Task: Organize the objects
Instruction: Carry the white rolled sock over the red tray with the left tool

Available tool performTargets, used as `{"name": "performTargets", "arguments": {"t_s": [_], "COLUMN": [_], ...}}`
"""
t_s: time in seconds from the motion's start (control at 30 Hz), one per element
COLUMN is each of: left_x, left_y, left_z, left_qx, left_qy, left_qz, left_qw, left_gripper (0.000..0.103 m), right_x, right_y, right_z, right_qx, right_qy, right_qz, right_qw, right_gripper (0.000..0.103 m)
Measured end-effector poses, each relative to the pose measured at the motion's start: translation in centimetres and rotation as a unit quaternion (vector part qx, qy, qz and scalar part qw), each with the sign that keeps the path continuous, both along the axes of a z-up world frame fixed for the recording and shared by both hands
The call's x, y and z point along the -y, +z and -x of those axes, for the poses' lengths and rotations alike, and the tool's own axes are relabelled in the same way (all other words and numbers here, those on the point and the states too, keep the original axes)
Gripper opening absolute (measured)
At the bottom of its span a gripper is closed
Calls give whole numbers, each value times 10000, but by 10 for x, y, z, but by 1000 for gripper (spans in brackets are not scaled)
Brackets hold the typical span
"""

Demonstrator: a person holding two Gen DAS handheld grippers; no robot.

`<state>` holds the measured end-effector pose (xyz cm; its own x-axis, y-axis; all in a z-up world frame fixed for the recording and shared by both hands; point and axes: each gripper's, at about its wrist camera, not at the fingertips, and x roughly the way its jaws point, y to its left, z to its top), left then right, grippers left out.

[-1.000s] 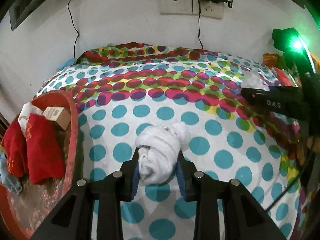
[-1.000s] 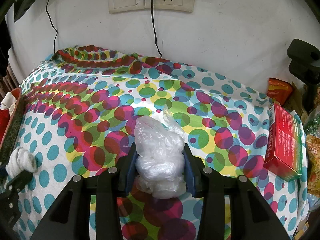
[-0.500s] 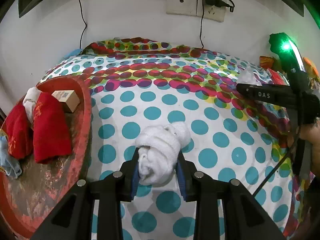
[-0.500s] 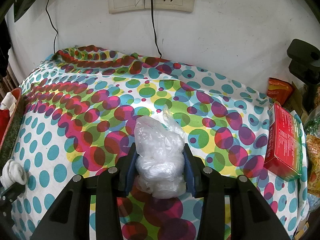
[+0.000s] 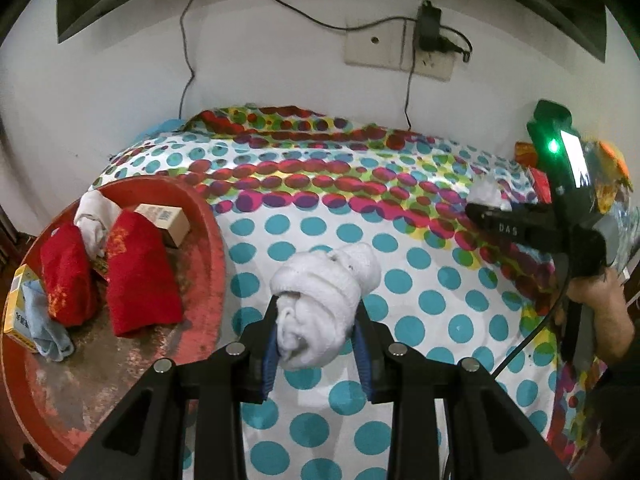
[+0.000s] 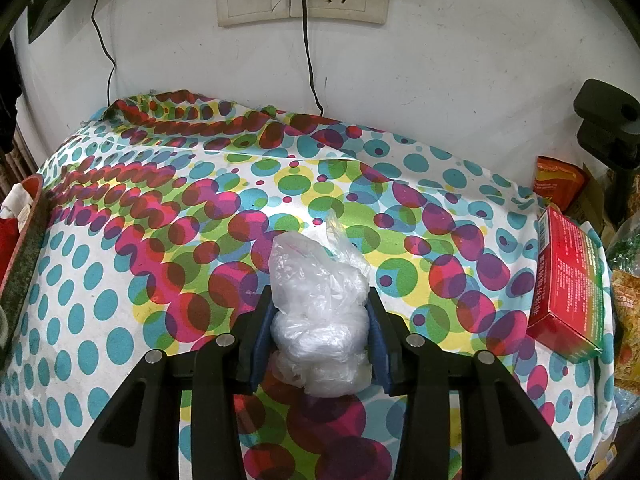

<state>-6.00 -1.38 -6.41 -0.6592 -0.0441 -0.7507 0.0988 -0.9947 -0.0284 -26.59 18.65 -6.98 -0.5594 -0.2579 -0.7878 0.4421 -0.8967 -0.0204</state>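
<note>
Between our left gripper's [image 5: 316,344] jaws we clamp a rolled white sock [image 5: 324,304]; our right gripper [image 6: 318,344] squeezes a crinkly plastic bag [image 6: 318,312]. Beyond, a round red tray [image 5: 208,240] holds red cloths [image 5: 136,276], boxes [image 5: 164,220].

— Left gripper [image 5: 316,354]?
— Angled downward, blue pads pressed against both sides of a white rolled sock [image 5: 326,304], most of it bulging past the fingertips.
— Right gripper [image 6: 320,344]?
— Also tilted downward, clamped on a crumpled clear plastic bag [image 6: 320,316] filling the gap between the pads. Seen from the left camera, gripped from behind by a bare hand [image 5: 600,300].
</note>
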Motion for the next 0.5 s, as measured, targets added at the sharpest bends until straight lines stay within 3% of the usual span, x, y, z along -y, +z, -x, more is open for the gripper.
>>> {"name": "performTargets", "arguments": {"t_s": [0.5], "left_x": [63], "left_y": [22], "left_z": [-21], "left_qx": [-171], "left_qy": [691], "left_qz": [-143], "left_qw": [9974], "left_gripper": [32], "right_x": [0], "right_y": [0], "right_z": [1], "right_qx": [-4], "right_qy": [-17], "right_qz": [-9], "right_qw": [10000], "right_gripper": [40]}}
